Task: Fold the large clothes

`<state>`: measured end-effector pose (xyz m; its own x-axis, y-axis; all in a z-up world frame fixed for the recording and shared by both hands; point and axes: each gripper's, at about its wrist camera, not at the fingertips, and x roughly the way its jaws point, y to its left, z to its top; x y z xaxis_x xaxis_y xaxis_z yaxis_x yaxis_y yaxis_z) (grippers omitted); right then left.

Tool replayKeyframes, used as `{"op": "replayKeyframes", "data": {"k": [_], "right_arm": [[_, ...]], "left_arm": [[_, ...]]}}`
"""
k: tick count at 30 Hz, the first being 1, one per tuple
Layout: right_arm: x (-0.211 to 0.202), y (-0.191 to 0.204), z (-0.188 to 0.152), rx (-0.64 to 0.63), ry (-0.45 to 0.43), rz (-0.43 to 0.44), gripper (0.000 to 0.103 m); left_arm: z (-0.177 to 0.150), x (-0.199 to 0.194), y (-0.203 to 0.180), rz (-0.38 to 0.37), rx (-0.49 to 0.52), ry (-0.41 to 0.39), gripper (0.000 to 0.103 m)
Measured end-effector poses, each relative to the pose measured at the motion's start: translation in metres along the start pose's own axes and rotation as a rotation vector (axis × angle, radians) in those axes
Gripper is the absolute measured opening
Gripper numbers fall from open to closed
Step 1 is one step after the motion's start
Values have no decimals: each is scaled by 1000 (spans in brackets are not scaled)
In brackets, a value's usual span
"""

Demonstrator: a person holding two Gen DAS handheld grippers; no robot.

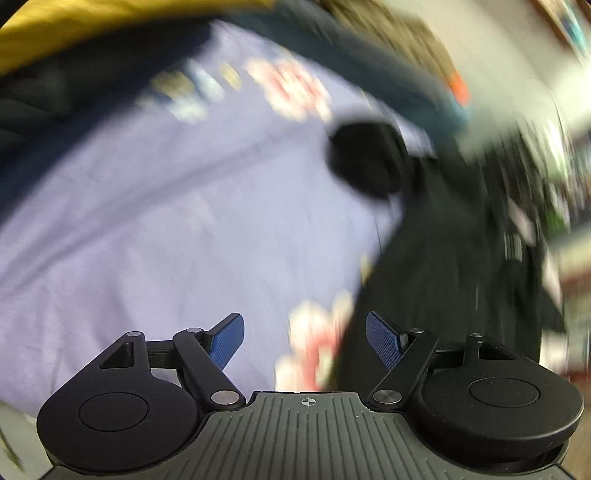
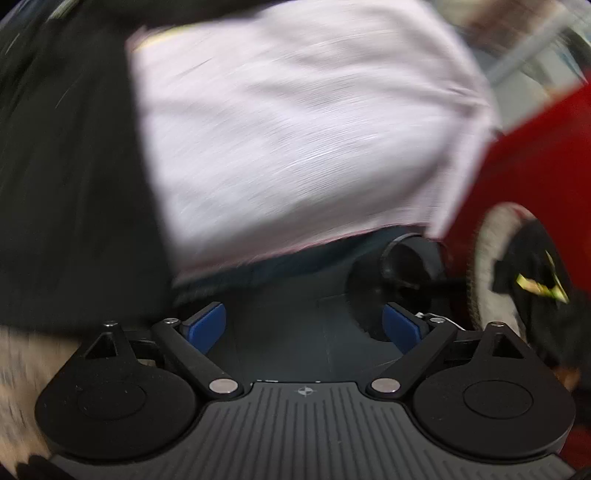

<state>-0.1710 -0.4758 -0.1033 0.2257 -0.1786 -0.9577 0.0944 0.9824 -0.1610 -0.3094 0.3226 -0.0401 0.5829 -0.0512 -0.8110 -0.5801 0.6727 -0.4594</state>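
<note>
A pale lavender garment (image 1: 155,206) with a blurred red and white print fills the left wrist view, spread flat under my left gripper (image 1: 304,341). Its blue pads (image 1: 229,345) stand far apart with only air between them. A black garment (image 1: 436,266) lies along the lavender one's right side. In the right wrist view the same pale cloth (image 2: 295,122) lies ahead of my right gripper (image 2: 304,326), which is open and empty over a dark surface. Black cloth (image 2: 66,177) lies to its left. Both views are smeared by motion.
Yellow fabric (image 1: 92,26) and dark blue cloth edge the far left. A round black shape (image 1: 365,158) sits beyond the lavender garment. In the right wrist view a red surface (image 2: 535,155) lies at the right, with a black cylinder (image 2: 410,262) and a shoe-like item (image 2: 517,266).
</note>
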Motion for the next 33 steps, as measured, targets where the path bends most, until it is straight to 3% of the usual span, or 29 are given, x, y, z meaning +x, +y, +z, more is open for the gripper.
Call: {"op": "replayKeyframes", "data": {"k": [4,8,12,16,22,27,31,32,33], "right_arm": [[-26,-36,37,231,-128,29,93],[-51,-36,95,284,-255,119,95],[-49,-11,156,308,-299,238,96],[-29,25,186,376,-264,371,96],[1,63,162,416,-176,456,96],[23,71,117,546,-87,493,96],[32,75,92,643,-60,507,96],[32,76,91,647,-62,502,96],[31,78,89,644,-66,496,95]], "left_arm": [[49,-7,-15,-5,-57,-153,103],[107,20,-35,-50,-77,-225,103],[138,79,-71,-32,-62,-179,103],[134,148,-115,4,37,-78,103],[125,207,-148,36,80,-129,103],[133,243,-163,107,163,-118,103],[134,257,-173,116,225,-127,103],[134,259,-177,134,246,-118,84],[135,261,-181,155,268,-101,75]]}}
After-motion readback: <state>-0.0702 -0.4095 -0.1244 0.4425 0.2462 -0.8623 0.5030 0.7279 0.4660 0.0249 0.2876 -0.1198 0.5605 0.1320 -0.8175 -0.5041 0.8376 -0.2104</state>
